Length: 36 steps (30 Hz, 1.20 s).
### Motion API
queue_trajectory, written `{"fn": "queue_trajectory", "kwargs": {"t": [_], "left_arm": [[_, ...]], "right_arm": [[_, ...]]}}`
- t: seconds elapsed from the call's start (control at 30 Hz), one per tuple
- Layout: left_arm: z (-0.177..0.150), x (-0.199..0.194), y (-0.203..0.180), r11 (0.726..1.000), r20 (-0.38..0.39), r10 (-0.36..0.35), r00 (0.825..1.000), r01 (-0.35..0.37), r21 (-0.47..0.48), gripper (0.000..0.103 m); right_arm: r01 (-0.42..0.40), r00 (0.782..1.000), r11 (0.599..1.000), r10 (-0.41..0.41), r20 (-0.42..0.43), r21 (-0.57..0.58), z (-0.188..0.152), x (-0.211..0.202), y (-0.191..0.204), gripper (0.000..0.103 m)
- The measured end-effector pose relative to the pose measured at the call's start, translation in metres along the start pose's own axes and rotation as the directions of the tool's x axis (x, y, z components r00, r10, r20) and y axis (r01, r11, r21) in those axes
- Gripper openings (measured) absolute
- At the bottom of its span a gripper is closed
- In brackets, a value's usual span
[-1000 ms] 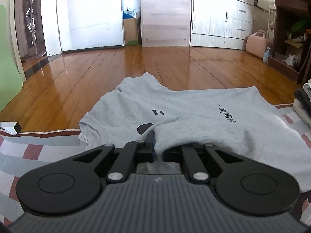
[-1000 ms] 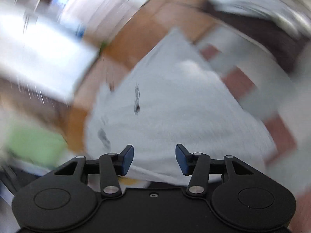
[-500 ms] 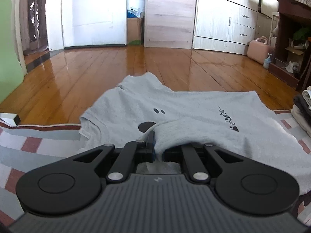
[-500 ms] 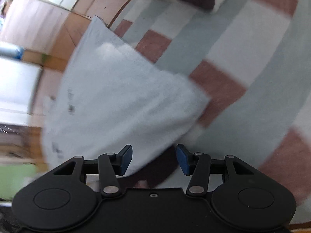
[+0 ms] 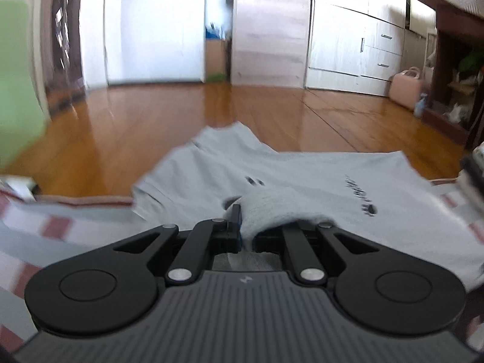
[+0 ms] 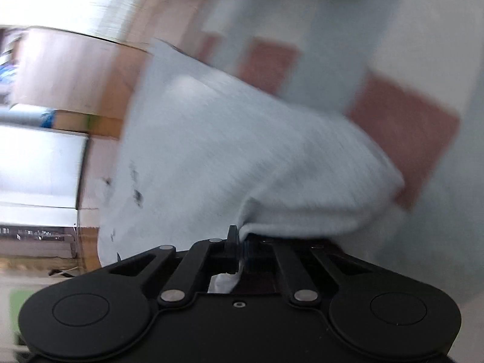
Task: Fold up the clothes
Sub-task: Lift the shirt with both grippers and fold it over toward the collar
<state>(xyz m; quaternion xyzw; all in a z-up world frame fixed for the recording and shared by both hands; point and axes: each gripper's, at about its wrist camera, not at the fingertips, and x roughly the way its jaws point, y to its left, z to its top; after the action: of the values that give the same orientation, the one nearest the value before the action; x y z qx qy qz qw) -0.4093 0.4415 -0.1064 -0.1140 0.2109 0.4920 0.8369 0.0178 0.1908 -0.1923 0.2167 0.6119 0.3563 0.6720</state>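
Note:
A light grey T-shirt [image 5: 302, 181] with small dark prints lies across a striped blanket [image 5: 60, 233] and the wooden floor, part of it folded over itself. My left gripper [image 5: 242, 227] is shut on a fold of the shirt near its middle. In the right wrist view the same grey T-shirt [image 6: 211, 139] fills the middle, blurred by motion. My right gripper [image 6: 239, 242] is shut on the shirt's near edge, with cloth pinched between the jaws.
The wooden floor [image 5: 211, 115] stretches to white cabinets [image 5: 348, 45] and a door at the back. A dark shelf unit [image 5: 453, 60] and a pink case [image 5: 405, 90] stand at the right. Folded clothes [image 5: 472, 169] sit at the right edge.
My right gripper has closed on the shirt's edge; it was open half a second ago. My left gripper stays shut on the shirt and has shifted slightly, blurring the view.

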Motion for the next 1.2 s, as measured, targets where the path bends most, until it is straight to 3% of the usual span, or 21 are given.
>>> {"fn": "queue_trajectory", "kwargs": {"t": [0.07, 0.17, 0.23, 0.33, 0.37, 0.53, 0.63, 0.77, 0.9, 1.07, 1.2], "left_arm": [[0.0, -0.009, -0.005, 0.998, 0.046, 0.02, 0.999, -0.023, 0.06, 0.006], [0.001, -0.019, -0.011, 0.994, 0.078, 0.04, 0.996, -0.047, 0.102, 0.006], [0.001, -0.019, -0.009, 0.995, 0.064, 0.045, 0.997, -0.05, 0.082, 0.006], [0.004, -0.023, -0.004, 0.997, 0.089, 0.051, 0.995, -0.056, 0.05, 0.006], [0.006, -0.026, -0.003, 0.996, 0.1, 0.059, 0.993, -0.065, 0.056, 0.006], [0.004, -0.051, -0.008, 0.987, 0.129, 0.115, 0.985, -0.128, 0.099, 0.005], [0.004, -0.077, -0.008, 0.99, 0.148, 0.117, 0.982, -0.128, 0.064, 0.005], [0.013, -0.121, 0.002, 0.992, 0.188, 0.126, 0.974, -0.125, -0.017, 0.005], [0.019, -0.166, 0.021, 0.983, 0.243, 0.182, 0.953, -0.172, -0.064, 0.005], [0.023, -0.218, 0.035, 0.977, 0.234, 0.209, 0.949, -0.19, -0.101, 0.005], [0.01, -0.282, 0.043, 0.956, 0.292, 0.27, 0.917, -0.22, -0.193, 0.005]], "right_arm": [[-0.031, 0.997, 0.988, 0.041, 0.061, -0.149, -0.004, -0.011, 0.029, 0.006], [0.004, 0.991, 0.918, 0.049, 0.125, -0.398, -0.015, -0.019, 0.059, 0.006], [0.049, 0.985, 0.837, 0.05, 0.164, -0.546, -0.023, -0.023, 0.076, 0.005], [0.114, 0.975, 0.678, 0.066, 0.214, -0.726, -0.034, -0.028, 0.1, 0.005], [0.106, 0.975, 0.652, 0.081, 0.208, -0.75, -0.034, -0.03, 0.105, 0.005], [0.065, 0.968, 0.61, 0.155, 0.199, -0.79, -0.024, -0.044, 0.13, 0.005], [0.031, 0.961, 0.61, 0.199, 0.192, -0.792, -0.027, -0.062, 0.14, 0.004], [-0.027, 0.959, 0.647, 0.231, 0.162, -0.762, -0.037, -0.091, 0.139, 0.004], [-0.035, 0.957, 0.604, 0.25, 0.148, -0.796, -0.056, -0.127, 0.137, 0.004], [-0.127, 0.971, 0.676, 0.236, 0.05, -0.726, -0.06, -0.172, 0.123, 0.004], [-0.228, 0.97, 0.764, 0.229, -0.077, -0.604, -0.06, -0.219, 0.117, 0.005]]}}
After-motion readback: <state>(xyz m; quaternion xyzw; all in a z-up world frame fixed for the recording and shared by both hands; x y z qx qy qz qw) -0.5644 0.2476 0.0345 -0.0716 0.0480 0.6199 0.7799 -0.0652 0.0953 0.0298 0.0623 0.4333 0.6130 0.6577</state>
